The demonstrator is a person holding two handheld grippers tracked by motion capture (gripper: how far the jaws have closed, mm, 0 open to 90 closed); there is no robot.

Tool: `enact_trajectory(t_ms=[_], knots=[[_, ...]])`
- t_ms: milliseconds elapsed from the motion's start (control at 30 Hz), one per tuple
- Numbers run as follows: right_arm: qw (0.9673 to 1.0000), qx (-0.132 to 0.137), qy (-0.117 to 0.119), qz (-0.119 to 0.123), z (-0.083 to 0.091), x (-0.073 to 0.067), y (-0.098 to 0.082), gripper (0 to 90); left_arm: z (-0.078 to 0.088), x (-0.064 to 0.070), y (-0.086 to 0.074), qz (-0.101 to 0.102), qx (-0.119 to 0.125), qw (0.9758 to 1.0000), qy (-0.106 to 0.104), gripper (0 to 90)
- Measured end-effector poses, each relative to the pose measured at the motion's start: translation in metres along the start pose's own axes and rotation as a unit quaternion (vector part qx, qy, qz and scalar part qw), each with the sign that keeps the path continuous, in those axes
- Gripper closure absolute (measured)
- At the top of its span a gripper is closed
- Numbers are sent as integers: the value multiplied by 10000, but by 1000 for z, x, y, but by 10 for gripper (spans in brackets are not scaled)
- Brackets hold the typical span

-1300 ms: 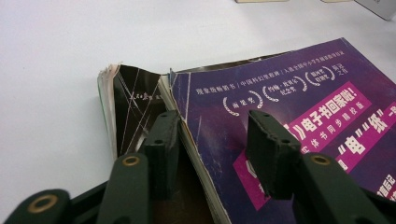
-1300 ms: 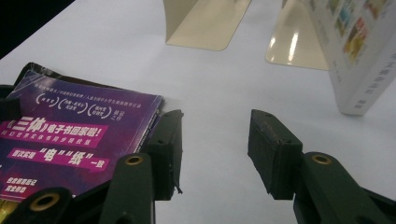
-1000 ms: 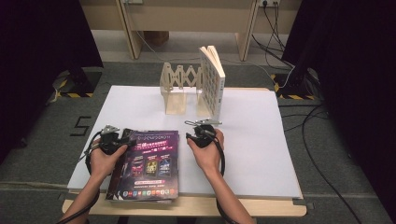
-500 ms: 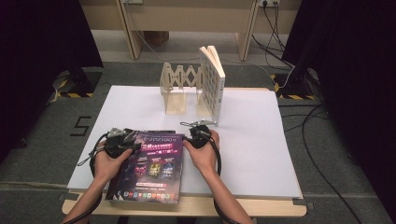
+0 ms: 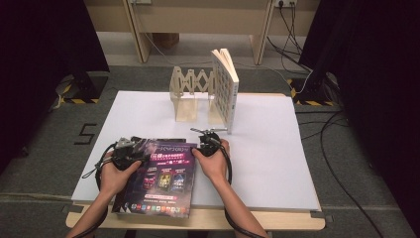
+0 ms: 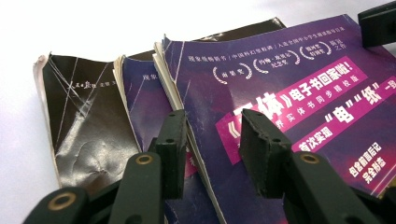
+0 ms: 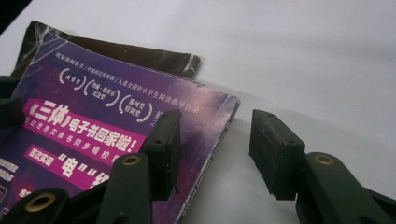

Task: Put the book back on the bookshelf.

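From above, I see the purple book [image 5: 163, 178] lying flat at the near edge of the white table [image 5: 267, 148], my left gripper [image 5: 130, 148] and right gripper [image 5: 207, 141] at its far corners. My left gripper view shows fingers [image 6: 172, 149] apart, straddling the cover's edge unclamped. My right gripper view shows fingers [image 7: 163, 149] wide apart, having just opened, over the book's corner.

Both forearms enter from six o'clock and angle toward twelve. The left hand [image 5: 115, 173] grips the left hand-held gripper [image 5: 130, 147], which points toward three o'clock, its jaws standing partly apart. The right hand [image 5: 214, 162] carries the right hand-held gripper [image 5: 208, 133], pointing toward twelve o'clock, its jaws spread wide, having just been opening.
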State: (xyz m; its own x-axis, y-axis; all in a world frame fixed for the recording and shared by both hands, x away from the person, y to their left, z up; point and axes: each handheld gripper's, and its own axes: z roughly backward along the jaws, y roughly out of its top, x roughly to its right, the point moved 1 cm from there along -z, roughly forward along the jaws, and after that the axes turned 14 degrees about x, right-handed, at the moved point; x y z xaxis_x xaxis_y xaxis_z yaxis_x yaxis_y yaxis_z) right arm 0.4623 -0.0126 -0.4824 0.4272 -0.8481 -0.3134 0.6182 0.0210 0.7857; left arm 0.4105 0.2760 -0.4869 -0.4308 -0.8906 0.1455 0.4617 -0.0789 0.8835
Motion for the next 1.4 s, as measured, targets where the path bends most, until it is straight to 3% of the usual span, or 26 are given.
enact_trajectory(t_ms=[333, 700, 867, 1067, 1267, 1400], knots=[[9998, 14, 112, -162, -8, -2, -1, 526, 0, 2, 0, 1, 12, 10000, 33, 603], [9997, 77, -19, -233, -13, -5, -1, 490, 2, 5, -1, -13, -44, 10000, 11, 590], [9982, 107, 60, -586, -17, -3, -2, 484, 2, 6, -1, -73, -53, 10000, 25, 589], [9989, 134, 11, -445, -13, -6, 3, 535, 2, 8, -1, -93, -81, 9999, 102, 588], [9985, 310, 159, -412, -2, -11, 12, 550, 2, 9, -2, -139, -68, 9998, 154, 590], [9986, 124, 171, -493, -2, -6, 10, 550, 2, 10, -3, -169, -35, 9998, 108, 596]])
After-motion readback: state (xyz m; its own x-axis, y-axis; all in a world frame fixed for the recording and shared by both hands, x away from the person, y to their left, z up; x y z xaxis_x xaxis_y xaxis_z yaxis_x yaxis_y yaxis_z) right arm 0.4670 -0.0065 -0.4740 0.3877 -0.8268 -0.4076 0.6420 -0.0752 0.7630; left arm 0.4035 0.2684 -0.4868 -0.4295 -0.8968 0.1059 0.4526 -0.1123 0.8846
